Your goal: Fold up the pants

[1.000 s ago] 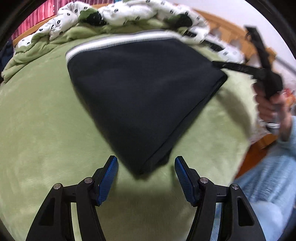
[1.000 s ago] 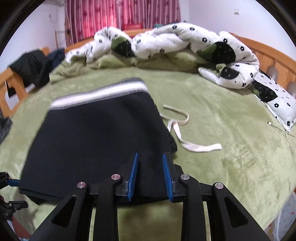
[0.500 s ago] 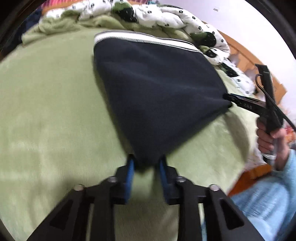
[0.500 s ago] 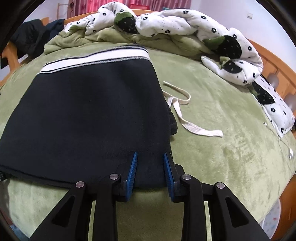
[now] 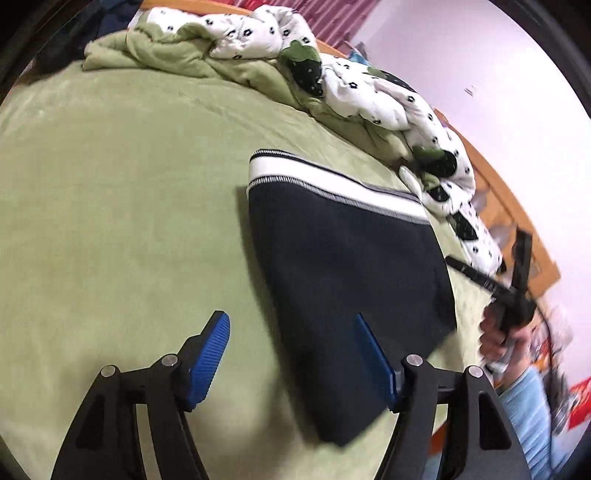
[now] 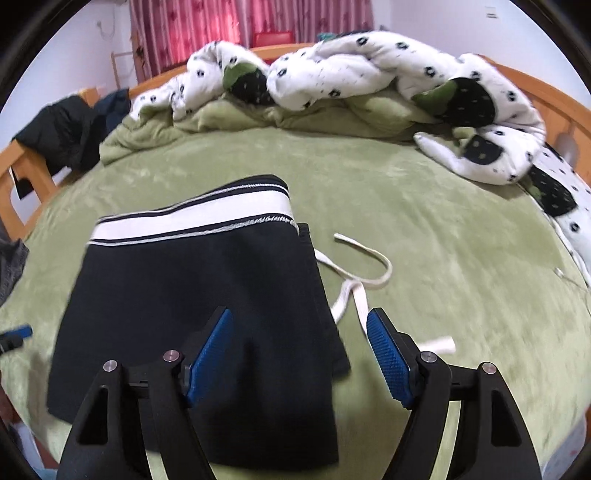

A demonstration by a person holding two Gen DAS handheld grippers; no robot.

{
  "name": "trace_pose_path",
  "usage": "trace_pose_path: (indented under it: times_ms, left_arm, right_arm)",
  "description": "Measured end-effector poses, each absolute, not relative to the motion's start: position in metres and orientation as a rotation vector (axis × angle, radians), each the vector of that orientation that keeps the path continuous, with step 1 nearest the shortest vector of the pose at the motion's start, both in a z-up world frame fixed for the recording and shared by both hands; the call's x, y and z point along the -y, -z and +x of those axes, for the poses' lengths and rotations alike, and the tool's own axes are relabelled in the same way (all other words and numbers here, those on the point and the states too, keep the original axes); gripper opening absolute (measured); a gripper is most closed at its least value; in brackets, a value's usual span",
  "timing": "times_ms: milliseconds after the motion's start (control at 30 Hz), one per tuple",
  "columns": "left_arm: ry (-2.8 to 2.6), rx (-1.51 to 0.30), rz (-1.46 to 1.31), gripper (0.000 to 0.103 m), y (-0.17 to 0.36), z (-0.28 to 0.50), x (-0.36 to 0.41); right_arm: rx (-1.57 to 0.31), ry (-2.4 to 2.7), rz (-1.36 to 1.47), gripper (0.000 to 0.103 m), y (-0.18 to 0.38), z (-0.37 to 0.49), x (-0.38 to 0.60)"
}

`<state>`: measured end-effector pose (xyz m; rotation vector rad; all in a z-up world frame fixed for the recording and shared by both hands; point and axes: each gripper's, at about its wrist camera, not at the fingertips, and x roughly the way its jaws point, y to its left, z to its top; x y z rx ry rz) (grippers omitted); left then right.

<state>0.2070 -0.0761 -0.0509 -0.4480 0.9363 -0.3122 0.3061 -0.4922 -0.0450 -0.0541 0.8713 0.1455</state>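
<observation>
The folded black pants (image 5: 343, 280) with a white waistband (image 5: 332, 184) lie flat on the green blanket (image 5: 110, 221). My left gripper (image 5: 291, 325) hovers over their near left edge, its jaws opening, with nothing pressed between the blue pads. In the right wrist view the pants (image 6: 192, 295) lie below my right gripper (image 6: 299, 317), whose jaws are also opening and hold nothing. A white drawstring (image 6: 369, 258) trails out from the pants' right side. A hand holds the right gripper (image 5: 454, 264) at the pants' far corner.
A rumpled white and green quilt (image 6: 369, 81) is heaped along the far side of the bed. The wooden bed frame (image 6: 22, 177) runs round it, with dark clothes (image 6: 66, 129) draped on the left rail. Pink curtains (image 6: 221, 29) hang behind.
Both grippers were shut on the pants' near edge half a second ago; both have let go, opened and drawn back. The pants now lie flat, and the left view has rolled.
</observation>
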Motion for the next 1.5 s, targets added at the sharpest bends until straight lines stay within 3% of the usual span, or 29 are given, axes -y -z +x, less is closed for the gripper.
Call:
trace_pose_path:
  times_ms: [300, 467, 533, 600, 700, 867, 967, 1300, 1400, 1500]
  left_arm:
    - [0.361, -1.051, -0.514, 0.068, 0.112, 0.28, 0.105]
    - [0.413, -1.009, -0.607, 0.068, 0.126, 0.291, 0.11]
    - [0.437, -1.021, -0.649, 0.05, 0.127, 0.293, 0.114]
    - [0.424, -1.037, -0.675, 0.046, 0.129, 0.296, 0.117]
    - [0.441, -1.047, -0.689, 0.027, 0.124, 0.298, 0.115]
    - [0.468, -1.017, -0.704, 0.019, 0.099, 0.298, 0.107]
    - [0.486, -0.989, -0.737, 0.012, 0.081, 0.294, 0.088]
    - [0.292, -0.94, -0.617, 0.012, 0.033, 0.236, -0.053]
    - [0.218, -0.974, -0.567, 0.013, 0.046, 0.229, -0.082]
    - [0.198, -1.026, -0.625, 0.02, 0.083, 0.232, -0.096]
  right_arm:
    - [-0.988, -0.294, -0.029, 0.077, 0.092, 0.384, 0.497]
    - [-1.056, -0.354, 0.024, 0.077, 0.103, 0.397, 0.5]
    - [-1.096, -0.389, 0.035, 0.077, 0.105, 0.399, 0.498]
    - [-1.18, -0.492, 0.1, 0.076, 0.115, 0.399, 0.498]
    - [-1.187, -0.522, 0.107, 0.075, 0.117, 0.396, 0.497]
    - [-1.121, -0.423, 0.256, 0.043, 0.092, 0.378, 0.505]
    - [-1.059, -0.392, 0.273, 0.035, 0.069, 0.353, 0.488]
    - [-1.006, -0.607, 0.45, 0.031, 0.051, 0.302, 0.343]
    - [-1.045, -0.649, 0.435, 0.031, 0.072, 0.314, 0.3]
    - [-1.036, -0.586, 0.365, 0.032, 0.098, 0.33, 0.286]
